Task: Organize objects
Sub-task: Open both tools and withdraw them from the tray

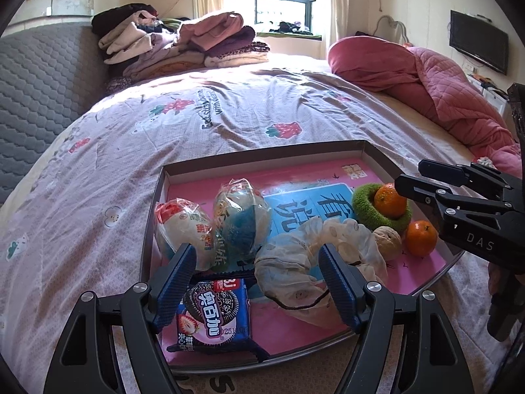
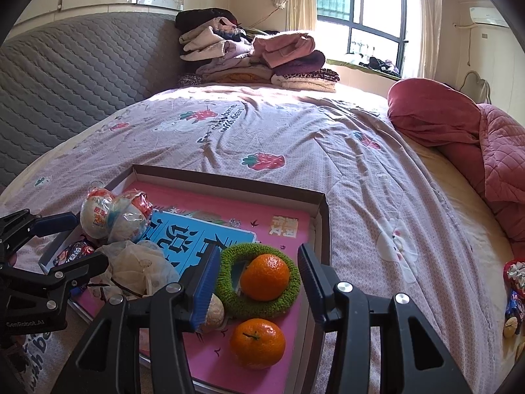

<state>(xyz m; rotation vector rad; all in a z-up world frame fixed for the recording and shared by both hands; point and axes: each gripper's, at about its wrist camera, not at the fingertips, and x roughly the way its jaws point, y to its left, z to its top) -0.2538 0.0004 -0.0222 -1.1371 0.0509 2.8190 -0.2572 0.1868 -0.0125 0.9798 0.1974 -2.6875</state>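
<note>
A shallow cardboard tray point(image 1: 262, 152) point(image 2: 323, 226) with a pink book inside lies on the bed. It holds two wrapped buns point(image 1: 183, 226) point(image 2: 115, 216), an Oreo pack point(image 1: 213, 315), a crumpled plastic bag point(image 1: 295, 269) point(image 2: 137, 266), a walnut point(image 1: 388, 241) point(image 2: 215, 312), a green ring point(image 1: 364, 203) point(image 2: 229, 302) with a tangerine point(image 1: 388, 200) point(image 2: 264, 277) in it, and a second tangerine point(image 1: 420, 238) point(image 2: 257, 343). My left gripper point(image 1: 257, 259) is open over the Oreo pack and bag. My right gripper point(image 2: 259, 272) is open around the ringed tangerine.
Folded clothes point(image 1: 183, 42) point(image 2: 256, 55) are stacked at the far end of the bed. A red quilt point(image 1: 426, 78) point(image 2: 459, 131) lies at the right. A grey padded headboard point(image 1: 39, 82) runs along the left. Small items point(image 2: 513, 295) lie at the right edge.
</note>
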